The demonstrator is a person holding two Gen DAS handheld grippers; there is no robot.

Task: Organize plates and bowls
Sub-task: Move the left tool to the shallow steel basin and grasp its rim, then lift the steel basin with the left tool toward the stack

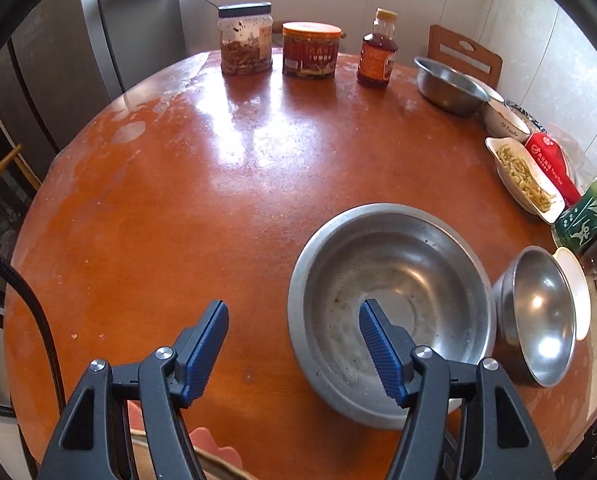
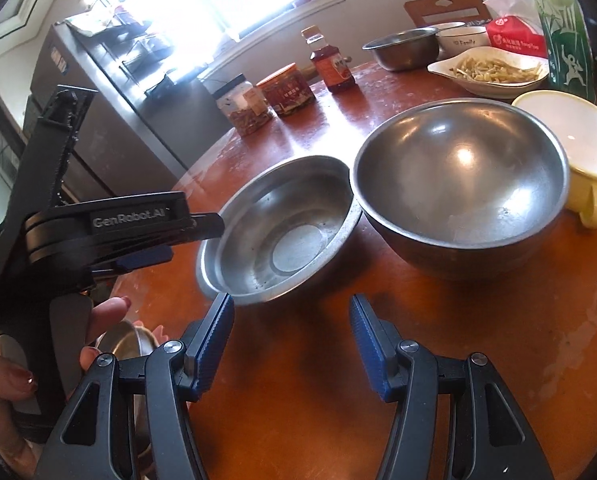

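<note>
Steel bowls wait on the orange tabletop (image 1: 158, 208): the left hand-held gripper (image 1: 294, 354), jaws apart and empty, straddles the shallow bowl (image 1: 390, 312)'s near rim; pinching it squarely should allow a level lift toward the deeper bowl (image 2: 462, 188) beside it.

Bare table (image 1: 170, 184) lies open left of the wide steel bowl (image 1: 390, 308); deep bowl (image 1: 538, 316) and dishes (image 1: 526, 176) crowd the right.

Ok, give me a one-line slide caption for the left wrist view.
Left gripper, fingers open and empty, over the near rim of a wide steel bowl on the round table.
</note>
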